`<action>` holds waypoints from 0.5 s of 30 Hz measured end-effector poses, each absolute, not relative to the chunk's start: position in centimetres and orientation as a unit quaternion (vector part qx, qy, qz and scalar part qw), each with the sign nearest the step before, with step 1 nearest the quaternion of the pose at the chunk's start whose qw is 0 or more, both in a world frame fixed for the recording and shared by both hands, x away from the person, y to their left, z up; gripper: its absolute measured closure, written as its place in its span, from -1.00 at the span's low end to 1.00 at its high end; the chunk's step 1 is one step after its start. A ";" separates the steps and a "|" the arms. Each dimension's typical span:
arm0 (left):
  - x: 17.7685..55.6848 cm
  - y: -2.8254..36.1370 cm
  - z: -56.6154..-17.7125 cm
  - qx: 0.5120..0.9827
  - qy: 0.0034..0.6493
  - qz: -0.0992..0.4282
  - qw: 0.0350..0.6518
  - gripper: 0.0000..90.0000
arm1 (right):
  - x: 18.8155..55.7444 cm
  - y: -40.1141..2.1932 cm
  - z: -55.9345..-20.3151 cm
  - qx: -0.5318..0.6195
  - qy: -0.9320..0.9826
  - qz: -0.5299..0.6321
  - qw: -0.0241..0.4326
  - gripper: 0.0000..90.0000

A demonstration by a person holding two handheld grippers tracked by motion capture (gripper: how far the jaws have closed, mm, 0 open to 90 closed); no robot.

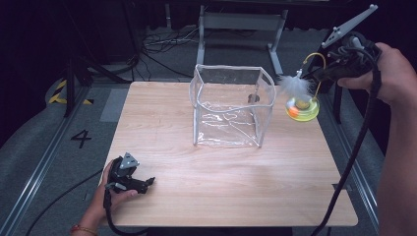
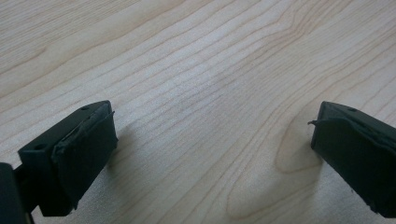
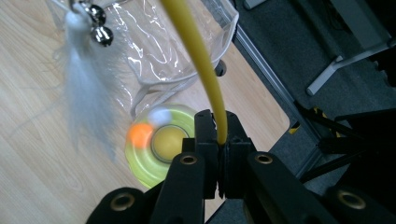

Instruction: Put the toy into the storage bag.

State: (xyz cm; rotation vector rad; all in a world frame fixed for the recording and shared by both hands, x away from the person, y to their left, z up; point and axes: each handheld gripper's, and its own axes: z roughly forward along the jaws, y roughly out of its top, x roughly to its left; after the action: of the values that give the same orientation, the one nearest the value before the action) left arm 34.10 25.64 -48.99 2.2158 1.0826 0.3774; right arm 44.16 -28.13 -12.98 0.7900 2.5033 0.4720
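one right gripper [image 3: 218, 140] clamped on yellow wand [image 3: 198, 56] — toy base [image 1: 302, 107] hanging below.

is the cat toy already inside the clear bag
No, the cat toy hangs from the right gripper beside the clear bag, off its right side, not in it.

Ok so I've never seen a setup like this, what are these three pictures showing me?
A person sits at a wooden table with a hand-held two-jaw gripper in each hand. One picture looks down from above; the other two come from small cameras riding on each gripper. The left gripper rests low on the table, jaws open, holding nothing. The right gripper is raised, shut on the yellow wire of a cat toy with a white feather and a round green base. A clear plastic bag stands open mid-table.
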 end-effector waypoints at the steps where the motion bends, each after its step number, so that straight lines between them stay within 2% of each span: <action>1: 34.1 25.6 -49.0 0.842 0.412 0.144 0.318 -0.99 | 44.3 -28.0 -12.7 0.288 0.912 0.172 0.237 0.96; 15: 34.1 25.6 -49.0 0.842 0.412 0.143 0.318 -0.99 | 45.7 -24.9 -10.3 0.270 0.912 0.190 0.243 0.96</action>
State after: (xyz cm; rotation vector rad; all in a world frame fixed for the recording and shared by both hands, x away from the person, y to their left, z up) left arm 34.10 25.64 -48.99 2.2150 1.0834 0.3768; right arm 45.74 -24.95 -10.34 0.7377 2.4915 0.5194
